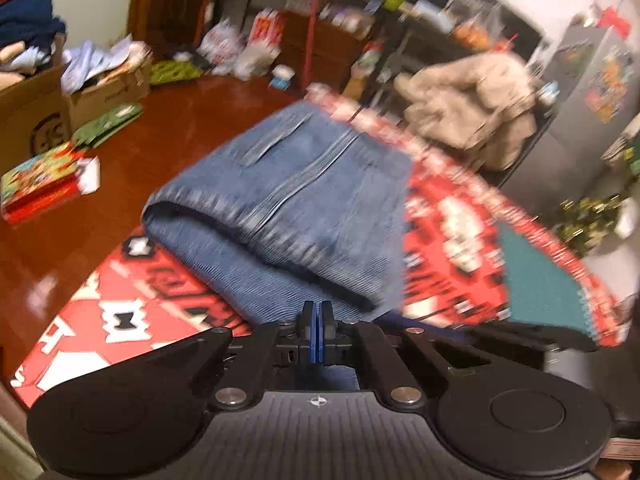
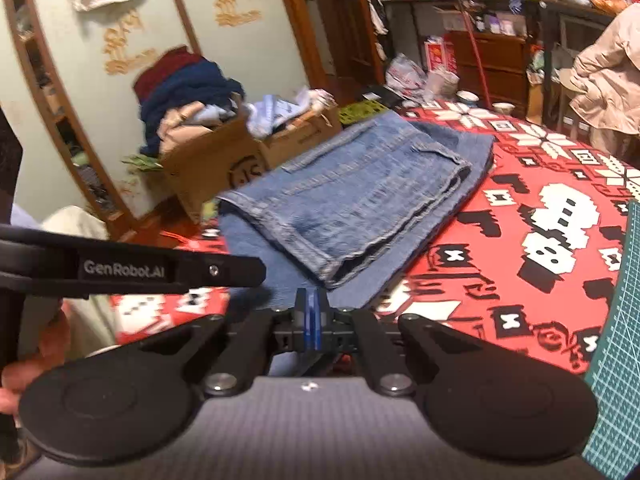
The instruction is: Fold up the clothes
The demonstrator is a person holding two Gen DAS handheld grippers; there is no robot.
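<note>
Left wrist view, blurred by motion. Far left: corrugated cardboard boxes [image 1: 28, 108] stuffed with crumpled cloth, standing on a glossy red-brown floor [image 1: 120, 208]. A flat colourful printed box [image 1: 40, 182] lies near them.

Centre: folded denim jeans [image 1: 288, 208], mid-blue, ribbed twill weave, a raised double seam running down the top layer, a hemmed edge rolled over at the left. They lie on a red tablecloth [image 1: 120, 300] printed with blocky black and white pixel motifs. The left gripper [image 1: 316, 312] sits at the near edge of the denim, its blue pads pressed flat together; whether a fabric layer is pinched between them cannot be told.

Right: a teal cutting mat [image 1: 540, 284] on the cloth; beyond it a beige padded coat [image 1: 468, 108], lumpy.

Right wrist view: black body of the other tool at left, a hand [image 2: 24, 368] around its grip. The right gripper [image 2: 311, 304] has its pads shut together, nothing visibly between them, just short of the denim's lower layer. The mat's gridded surface shows at far right.
</note>
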